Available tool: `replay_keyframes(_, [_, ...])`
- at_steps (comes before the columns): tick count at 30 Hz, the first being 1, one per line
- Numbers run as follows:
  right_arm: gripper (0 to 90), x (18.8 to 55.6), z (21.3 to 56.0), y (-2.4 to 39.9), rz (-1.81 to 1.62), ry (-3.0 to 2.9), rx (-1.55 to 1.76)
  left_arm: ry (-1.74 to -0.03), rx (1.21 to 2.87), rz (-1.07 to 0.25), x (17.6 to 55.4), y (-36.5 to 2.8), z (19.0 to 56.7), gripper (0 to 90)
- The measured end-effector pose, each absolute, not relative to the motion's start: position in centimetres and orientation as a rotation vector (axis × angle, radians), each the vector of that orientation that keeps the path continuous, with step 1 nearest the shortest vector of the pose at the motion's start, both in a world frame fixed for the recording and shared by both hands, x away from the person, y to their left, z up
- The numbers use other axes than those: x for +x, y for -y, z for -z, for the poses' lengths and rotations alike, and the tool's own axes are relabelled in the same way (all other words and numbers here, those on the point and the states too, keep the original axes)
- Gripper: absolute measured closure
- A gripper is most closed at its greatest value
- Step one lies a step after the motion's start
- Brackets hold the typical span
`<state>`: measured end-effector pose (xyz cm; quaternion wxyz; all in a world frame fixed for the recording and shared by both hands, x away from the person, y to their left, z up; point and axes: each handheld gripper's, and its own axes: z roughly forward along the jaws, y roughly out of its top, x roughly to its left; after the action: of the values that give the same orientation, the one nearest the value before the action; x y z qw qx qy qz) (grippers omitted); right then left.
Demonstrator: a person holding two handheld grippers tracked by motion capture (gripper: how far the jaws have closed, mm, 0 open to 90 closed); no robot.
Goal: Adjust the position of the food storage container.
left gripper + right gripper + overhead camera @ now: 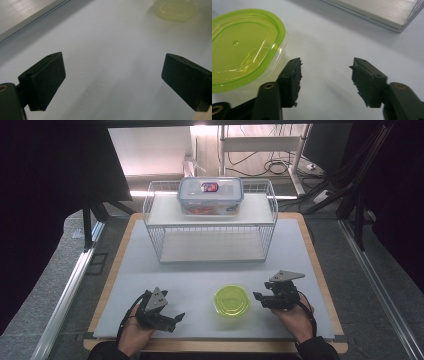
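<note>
container (232, 300) between open grippers

A lidded clear box (210, 195) sits atop a white wire rack (210, 222).

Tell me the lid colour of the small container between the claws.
Translucent yellow-green lid; the right gripper view shows it best.

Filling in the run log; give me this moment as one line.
left gripper: open, empty | right gripper: open, beside green-lidded container | blue-lidded box: on wire rack
</note>
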<state>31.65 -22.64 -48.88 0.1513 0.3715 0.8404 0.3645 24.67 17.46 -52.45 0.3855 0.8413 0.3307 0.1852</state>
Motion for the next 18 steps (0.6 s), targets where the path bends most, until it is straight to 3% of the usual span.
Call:
replay_keyframes(7, [28.3,31.49,48.99,23.02,-1.050,-2.409,1.055,-0.842,2.144,-0.474,24.67,-17.44,52.52,4.9])
replay_keyframes(18, [21.8,31.41,49.07,23.23,-1.042,-2.408,1.057,-0.839,2.150,-0.472,24.68,-17.39,52.56,5.0])
